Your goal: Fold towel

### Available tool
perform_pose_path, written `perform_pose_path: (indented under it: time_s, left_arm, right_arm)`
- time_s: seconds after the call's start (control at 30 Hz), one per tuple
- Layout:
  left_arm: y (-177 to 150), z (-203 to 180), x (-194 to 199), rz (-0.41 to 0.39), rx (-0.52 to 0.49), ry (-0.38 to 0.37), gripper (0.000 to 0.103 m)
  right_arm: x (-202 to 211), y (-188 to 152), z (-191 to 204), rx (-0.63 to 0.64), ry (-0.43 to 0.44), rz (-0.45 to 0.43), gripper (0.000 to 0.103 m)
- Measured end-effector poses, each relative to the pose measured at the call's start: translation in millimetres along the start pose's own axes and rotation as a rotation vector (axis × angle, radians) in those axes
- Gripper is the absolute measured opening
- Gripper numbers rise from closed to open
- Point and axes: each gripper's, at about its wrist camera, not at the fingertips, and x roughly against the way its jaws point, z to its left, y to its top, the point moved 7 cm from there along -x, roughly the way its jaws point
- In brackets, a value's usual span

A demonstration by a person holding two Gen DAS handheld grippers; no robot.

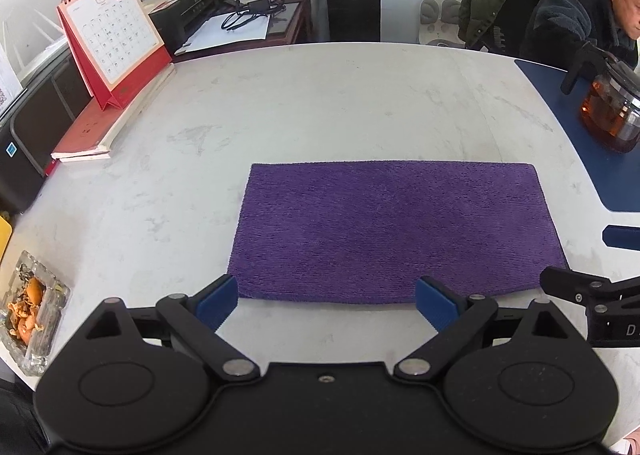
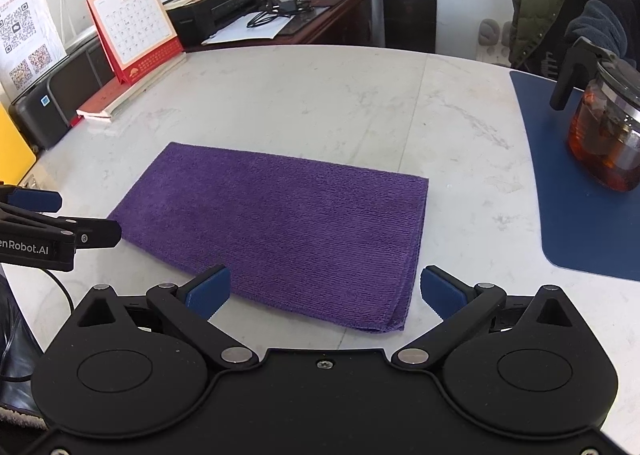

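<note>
A purple towel (image 1: 384,231) lies flat on the white marble table (image 1: 320,103), a wide rectangle. In the right wrist view the towel (image 2: 280,223) shows doubled layers along its right edge and near right corner. My left gripper (image 1: 326,301) is open, its blue pads astride the left half of the towel's near edge, nothing between them. My right gripper (image 2: 325,291) is open too, over the towel's near right corner, holding nothing. Each gripper shows in the other's view: the right one (image 1: 580,293) at the right edge, the left one (image 2: 44,223) at the left.
A glass teapot (image 2: 604,135) with dark tea stands on a blue mat (image 2: 560,191) to the right. A desk calendar (image 1: 112,39) on red books sits at the back left. A glass ashtray (image 1: 30,311) with orange peel is near left. A person (image 1: 588,19) sits far right.
</note>
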Motion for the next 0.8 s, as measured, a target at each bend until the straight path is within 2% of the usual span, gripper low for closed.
perform_pose_path:
  time_s: [0.8]
  left_arm:
    - [0.7,-5.9,-11.7,0.025,-0.059,-0.022,0.095]
  right_arm:
    - [-7.4,1.1,-4.6,-0.023,-0.029,0.024,0.103]
